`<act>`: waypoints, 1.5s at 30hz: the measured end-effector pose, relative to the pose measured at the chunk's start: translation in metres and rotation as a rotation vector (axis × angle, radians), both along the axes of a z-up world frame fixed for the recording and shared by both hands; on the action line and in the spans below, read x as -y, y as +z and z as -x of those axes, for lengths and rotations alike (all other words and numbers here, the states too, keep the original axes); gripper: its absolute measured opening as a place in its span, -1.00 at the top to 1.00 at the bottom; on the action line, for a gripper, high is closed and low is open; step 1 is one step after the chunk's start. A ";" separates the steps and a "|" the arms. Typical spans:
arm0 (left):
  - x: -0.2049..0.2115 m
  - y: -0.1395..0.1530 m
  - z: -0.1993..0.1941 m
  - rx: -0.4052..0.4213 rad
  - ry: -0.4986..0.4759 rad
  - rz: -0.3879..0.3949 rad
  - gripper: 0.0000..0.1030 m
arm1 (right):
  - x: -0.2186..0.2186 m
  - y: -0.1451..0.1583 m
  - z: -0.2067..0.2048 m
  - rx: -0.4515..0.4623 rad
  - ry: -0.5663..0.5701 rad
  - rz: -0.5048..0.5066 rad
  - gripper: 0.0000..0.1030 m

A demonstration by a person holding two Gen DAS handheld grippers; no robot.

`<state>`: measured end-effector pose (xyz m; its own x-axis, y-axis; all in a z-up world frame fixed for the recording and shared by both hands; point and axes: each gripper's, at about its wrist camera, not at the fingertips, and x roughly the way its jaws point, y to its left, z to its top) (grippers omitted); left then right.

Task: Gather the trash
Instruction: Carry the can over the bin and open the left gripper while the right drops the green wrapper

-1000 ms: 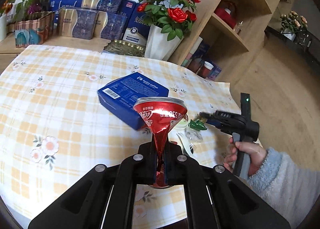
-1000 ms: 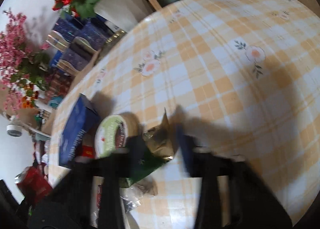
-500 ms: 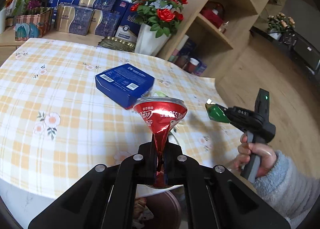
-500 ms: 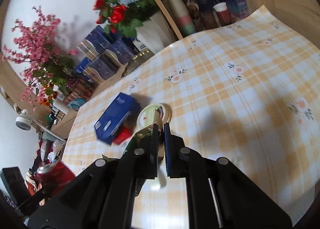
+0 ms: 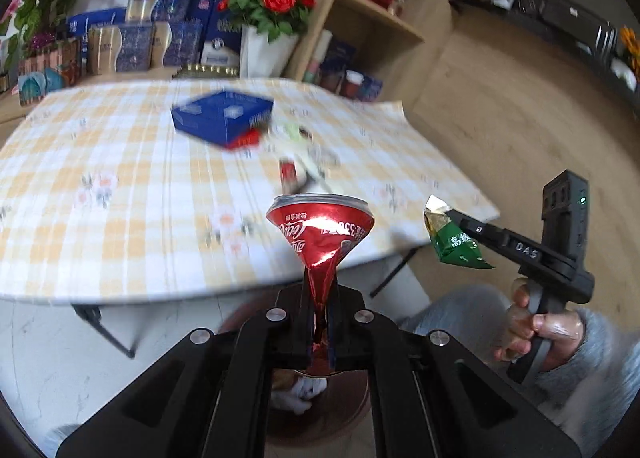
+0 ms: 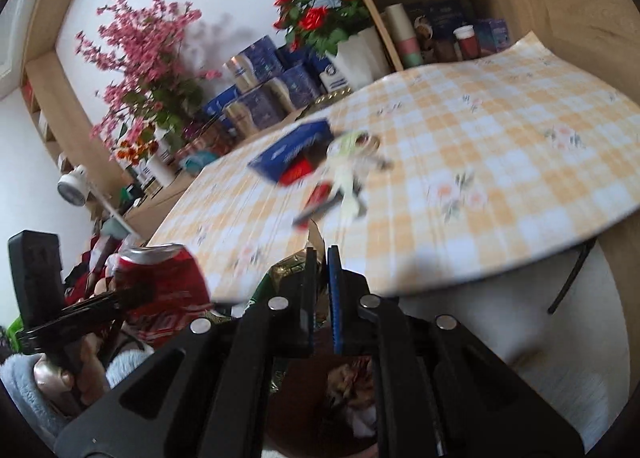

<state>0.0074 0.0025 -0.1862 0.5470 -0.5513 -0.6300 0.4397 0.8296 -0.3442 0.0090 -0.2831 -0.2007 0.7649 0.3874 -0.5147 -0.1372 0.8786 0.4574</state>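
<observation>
On the crushed red aluminium can you hold in your left hand, you can read white Coca-Cola script and "330". The black body of your right gripper bears "DAS". The green foil wrapper carries white Chinese characters.

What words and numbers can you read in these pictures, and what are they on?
"DAS": on the arm of the right tongs, white letters.
"330": on the crushed red can in the left tongs; the Coca-Cola script beside it shows only in part.
"高级": on the green wrapper held by the right tongs; the rest is hidden.
Blue box on the table: print too blurred to read.
Boxes at the back wall: too small to read.
</observation>
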 end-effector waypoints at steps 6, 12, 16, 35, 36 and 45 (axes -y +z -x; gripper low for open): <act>0.013 -0.066 0.025 -0.128 0.018 -0.042 0.90 | -0.008 -0.023 0.015 -0.046 0.025 -0.012 0.81; 0.015 -0.082 0.017 -0.173 0.021 -0.060 0.90 | -0.012 -0.031 0.016 -0.067 0.031 0.010 0.81; 0.020 -0.100 0.009 -0.226 0.024 -0.093 0.90 | -0.012 -0.037 0.012 -0.084 0.019 0.032 0.81; 0.009 -0.077 0.014 -0.080 0.158 -0.135 -0.83 | -0.045 -0.061 0.000 -0.163 0.115 0.174 0.81; 0.006 -0.076 0.013 -0.079 0.176 -0.133 -0.84 | -0.046 -0.062 -0.001 -0.167 0.121 0.178 0.81; -0.012 -0.081 0.007 -0.121 0.260 -0.120 -0.88 | -0.055 -0.067 -0.001 -0.184 0.165 0.197 0.80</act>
